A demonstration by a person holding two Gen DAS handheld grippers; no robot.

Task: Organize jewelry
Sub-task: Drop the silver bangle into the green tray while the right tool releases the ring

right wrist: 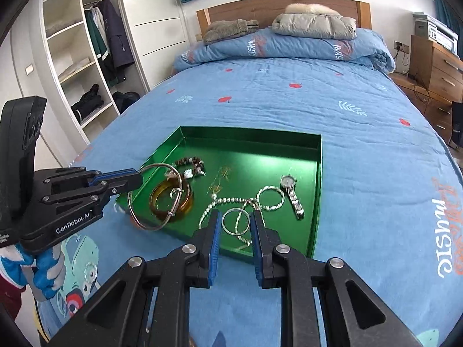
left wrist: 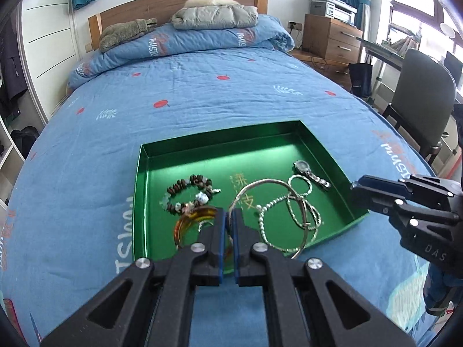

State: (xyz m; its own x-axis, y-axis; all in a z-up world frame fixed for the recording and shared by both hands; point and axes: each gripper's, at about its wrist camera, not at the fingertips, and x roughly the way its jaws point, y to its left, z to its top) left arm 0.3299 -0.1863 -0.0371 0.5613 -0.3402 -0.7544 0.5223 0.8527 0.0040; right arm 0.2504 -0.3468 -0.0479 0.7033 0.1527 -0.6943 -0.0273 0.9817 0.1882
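A green tray [left wrist: 318, 144] lies on the bed and holds a beaded bracelet [left wrist: 188, 193], an amber bangle [left wrist: 188, 222], a silver watch [left wrist: 306, 170], a silver chain [left wrist: 275, 205] and a twisted ring [left wrist: 301, 186]. My left gripper [left wrist: 230, 215] is shut on a large thin silver hoop [left wrist: 269, 180], raised over the tray's near left corner. In the right wrist view the left gripper [right wrist: 140, 177] holds this hoop [right wrist: 158, 164] above the amber bangle [right wrist: 170, 202]. My right gripper [right wrist: 235, 217] is shut on a small silver ring [right wrist: 235, 221], above the tray's near edge [right wrist: 260, 256].
The blue quilt [left wrist: 202, 101] spreads far beyond the tray. Folded bedding and jackets [left wrist: 214, 14] lie at the headboard. A chair [left wrist: 419, 101] and drawers [left wrist: 332, 37] stand right of the bed, a wardrobe [right wrist: 86, 57] left. A gloved hand [right wrist: 46, 271] holds the left gripper.
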